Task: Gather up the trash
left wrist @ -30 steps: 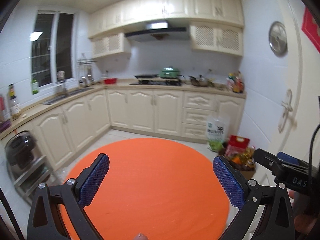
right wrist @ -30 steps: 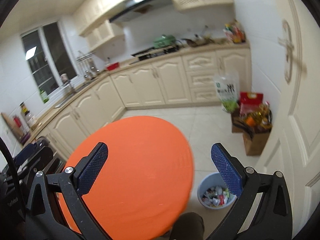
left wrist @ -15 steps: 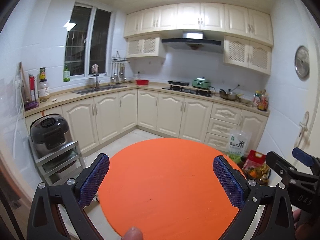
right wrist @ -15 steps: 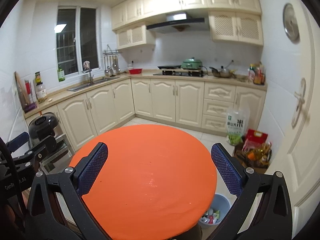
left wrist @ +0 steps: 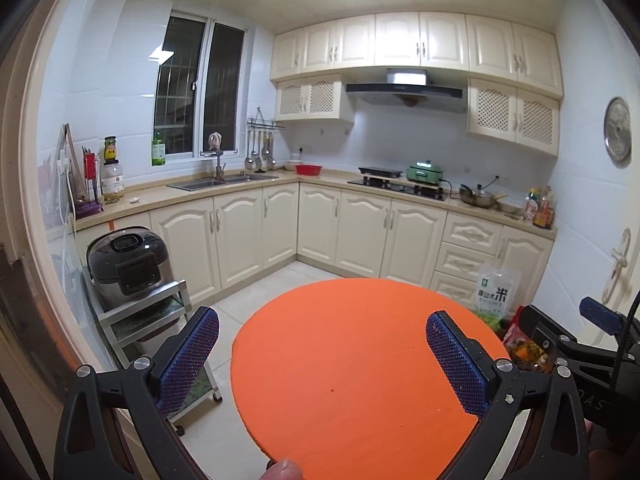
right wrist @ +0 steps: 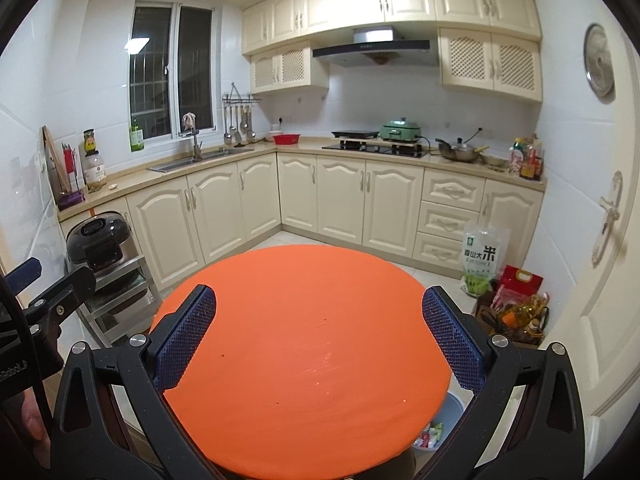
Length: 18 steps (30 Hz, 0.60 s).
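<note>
A round orange table [left wrist: 352, 368] fills the lower middle of both wrist views [right wrist: 304, 352]; I see no loose trash on its top. A light blue bin [right wrist: 440, 428] with wrappers inside peeks out under the table's right edge in the right wrist view. My left gripper [left wrist: 322, 360] is open and empty above the table. My right gripper [right wrist: 318, 340] is open and empty above the table. The right gripper's body shows at the right edge of the left wrist view [left wrist: 580, 352].
Cream kitchen cabinets [right wrist: 340, 200] run along the back and left walls. A rice cooker [left wrist: 124, 264] sits on a metal trolley at the left. A rice bag [right wrist: 480, 260] and a box of groceries [right wrist: 516, 312] stand on the floor by the white door [right wrist: 592, 280].
Both grippers have tilted up and drawn back, so the views show more of the kitchen and less of the floor. The bin has slid mostly out of sight under the table edge.
</note>
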Available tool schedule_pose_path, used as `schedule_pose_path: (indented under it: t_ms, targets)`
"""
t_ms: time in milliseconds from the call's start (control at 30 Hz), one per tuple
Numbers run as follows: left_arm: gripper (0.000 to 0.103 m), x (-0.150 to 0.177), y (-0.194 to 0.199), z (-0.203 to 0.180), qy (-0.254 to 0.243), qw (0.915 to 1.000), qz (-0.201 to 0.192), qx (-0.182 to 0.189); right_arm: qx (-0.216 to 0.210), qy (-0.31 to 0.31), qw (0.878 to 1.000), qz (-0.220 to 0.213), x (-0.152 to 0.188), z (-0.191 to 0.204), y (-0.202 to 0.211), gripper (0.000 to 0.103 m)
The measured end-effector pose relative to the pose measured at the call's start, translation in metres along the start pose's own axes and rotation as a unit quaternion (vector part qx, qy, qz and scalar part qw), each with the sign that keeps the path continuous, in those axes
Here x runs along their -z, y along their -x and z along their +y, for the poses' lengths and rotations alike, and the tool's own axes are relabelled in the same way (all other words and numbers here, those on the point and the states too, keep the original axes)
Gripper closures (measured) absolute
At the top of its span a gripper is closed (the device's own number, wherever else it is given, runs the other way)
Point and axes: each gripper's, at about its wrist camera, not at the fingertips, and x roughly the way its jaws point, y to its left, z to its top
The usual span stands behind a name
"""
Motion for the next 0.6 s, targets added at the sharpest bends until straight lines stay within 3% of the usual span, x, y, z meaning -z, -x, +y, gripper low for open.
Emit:
schedule_pose_path:
  t_ms: [600]
  targets:
    - [0.001, -0.012, -0.012, 0.006, 0.003, 0.9998, -0.005, 0.020, -0.001, -0.003, 1.000, 0.007, 0.001, -0.001, -0.005, 0.000]
